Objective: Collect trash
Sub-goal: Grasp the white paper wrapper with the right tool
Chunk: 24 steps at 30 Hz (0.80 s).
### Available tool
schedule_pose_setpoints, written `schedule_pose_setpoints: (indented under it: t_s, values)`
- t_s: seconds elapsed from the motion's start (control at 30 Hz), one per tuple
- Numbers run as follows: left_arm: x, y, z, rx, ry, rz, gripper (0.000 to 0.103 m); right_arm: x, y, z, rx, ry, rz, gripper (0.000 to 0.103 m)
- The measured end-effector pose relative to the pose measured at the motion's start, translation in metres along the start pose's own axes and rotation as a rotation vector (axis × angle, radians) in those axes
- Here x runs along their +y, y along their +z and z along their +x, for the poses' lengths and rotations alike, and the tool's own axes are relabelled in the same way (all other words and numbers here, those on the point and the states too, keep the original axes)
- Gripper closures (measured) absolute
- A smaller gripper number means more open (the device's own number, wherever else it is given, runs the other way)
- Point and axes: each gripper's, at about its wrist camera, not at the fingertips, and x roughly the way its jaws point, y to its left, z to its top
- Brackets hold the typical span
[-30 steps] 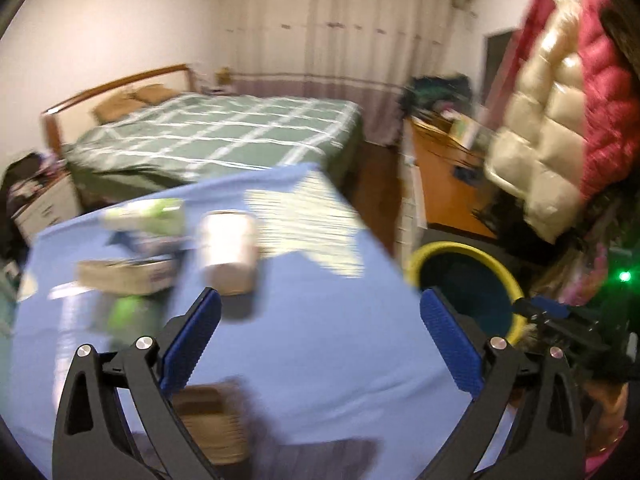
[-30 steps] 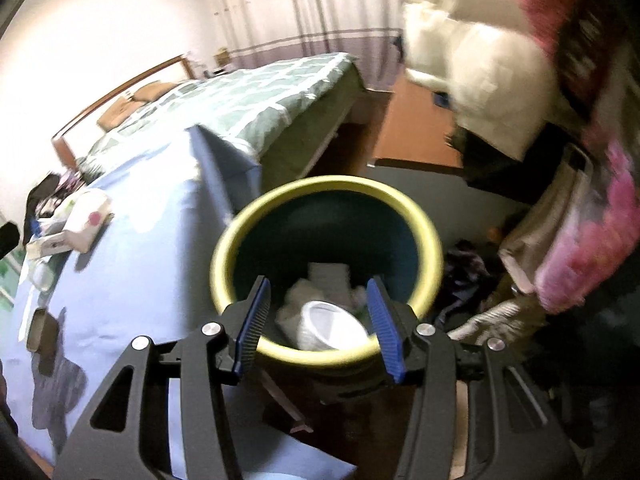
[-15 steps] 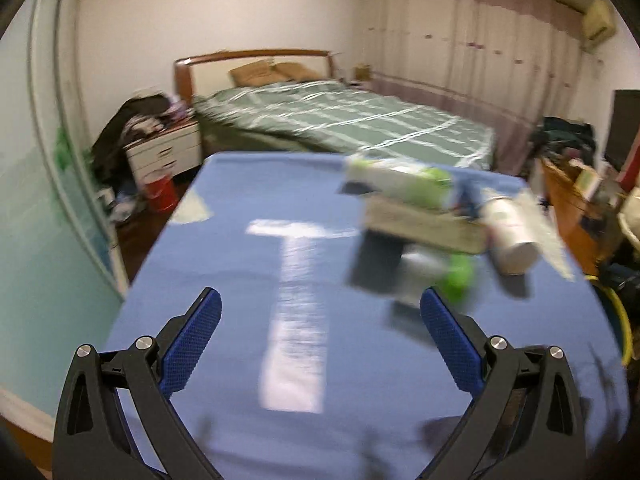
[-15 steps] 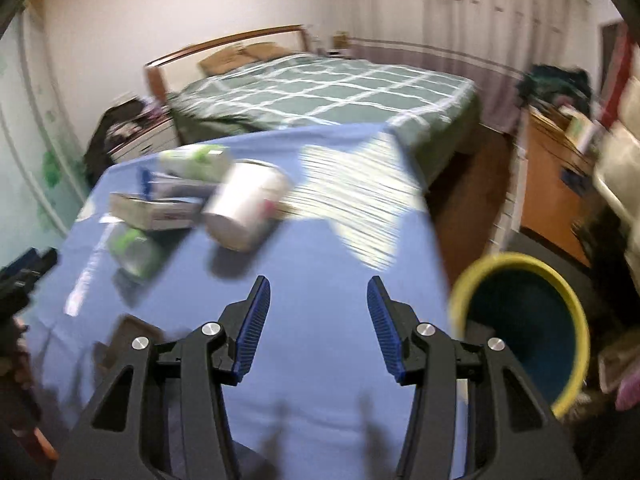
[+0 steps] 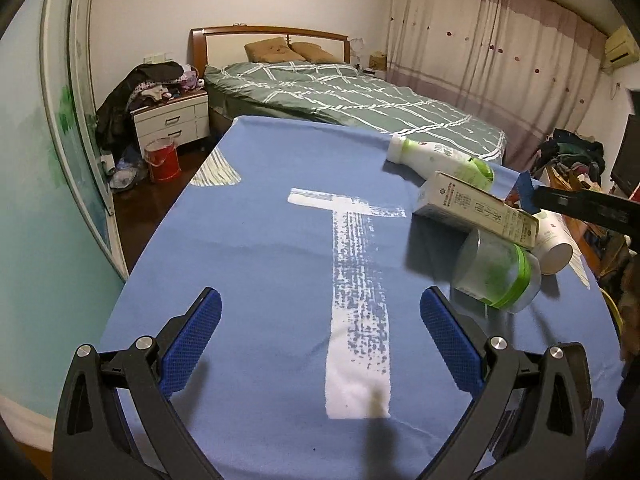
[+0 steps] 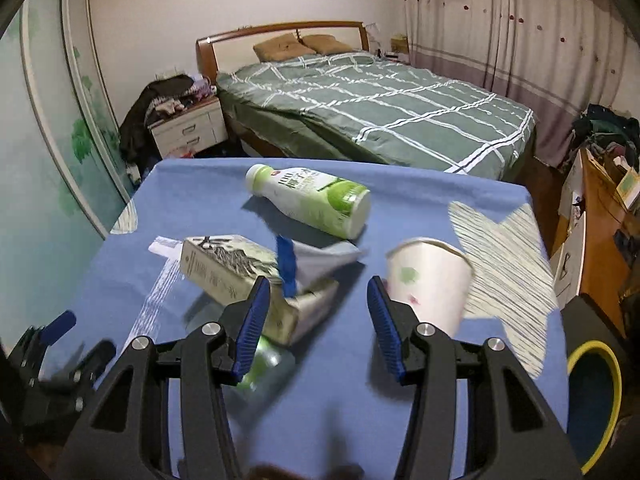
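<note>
Trash lies on the blue-covered table (image 5: 280,248): a white and green bottle (image 6: 312,200) on its side, a milk carton (image 6: 236,276), a clear jar with a green band (image 5: 496,276), a white paper cup (image 6: 428,280) and a grey wrapper (image 6: 324,258). The yellow-rimmed bin (image 6: 592,392) stands at the table's right. My right gripper (image 6: 316,324) is open and empty, just in front of the carton and cup. My left gripper (image 5: 320,344) is open and empty over bare cloth, with the trash ahead to its right.
A bed (image 6: 380,108) with a green checked cover stands behind the table. A white nightstand (image 5: 172,120) piled with clothes and a red bucket (image 5: 162,160) are at the left. A wooden desk (image 6: 600,200) is at the right.
Both grippers have swung left, away from the bin and toward the table. The right gripper now faces the trash pile up close; the left now looks along the table's left half.
</note>
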Motion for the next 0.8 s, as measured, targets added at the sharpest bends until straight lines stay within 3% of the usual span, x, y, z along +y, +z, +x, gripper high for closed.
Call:
schedule_pose_setpoints:
  t_s: [0.33, 0.4, 0.63, 0.8]
  values:
    - [-0.01, -0.001, -0.007, -0.02, 0.015, 0.038, 0.005, 0.008, 0.012, 0.042, 0.065, -0.06, -0.011, 0.055]
    - [-0.01, -0.002, -0.007, -0.02, 0.015, 0.032, 0.005, 0.005, 0.012, 0.045, 0.078, -0.059, -0.009, 0.064]
    - [-0.009, -0.002, -0.009, -0.02, 0.013, 0.024, 0.005, -0.002, 0.01, 0.034, 0.036, -0.031, 0.01, 0.065]
    - [-0.011, -0.002, -0.009, -0.025, 0.008, 0.033, 0.005, -0.008, 0.009, -0.01, -0.048, 0.031, 0.024, 0.065]
